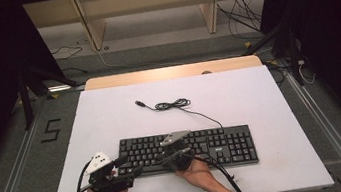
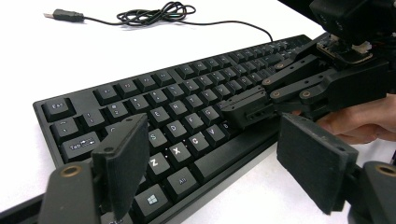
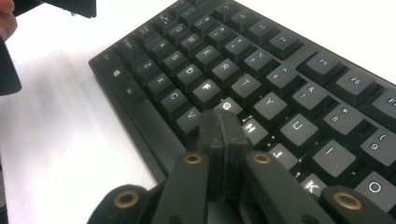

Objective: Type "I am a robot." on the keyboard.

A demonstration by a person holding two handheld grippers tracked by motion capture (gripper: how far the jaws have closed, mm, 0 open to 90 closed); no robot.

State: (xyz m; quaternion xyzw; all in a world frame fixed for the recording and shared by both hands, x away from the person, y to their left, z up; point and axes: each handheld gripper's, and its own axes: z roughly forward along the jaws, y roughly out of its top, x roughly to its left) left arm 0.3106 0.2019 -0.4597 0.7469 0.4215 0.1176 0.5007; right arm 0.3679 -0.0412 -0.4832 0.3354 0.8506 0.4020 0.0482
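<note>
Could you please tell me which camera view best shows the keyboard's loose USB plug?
The high view: the USB plug lies whole on the white table, clear of the keyboard. The left gripper view catches it near the top edge, far off.

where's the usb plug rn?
High view: the USB plug lies on the white table, far side and left of centre, beyond the keyboard, just left of its coiled cable.

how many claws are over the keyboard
2. The right claw, shut, has its tips over the keys around G and B. The left claw, open, hangs at the keyboard's near left corner. None seems hidden.
</note>
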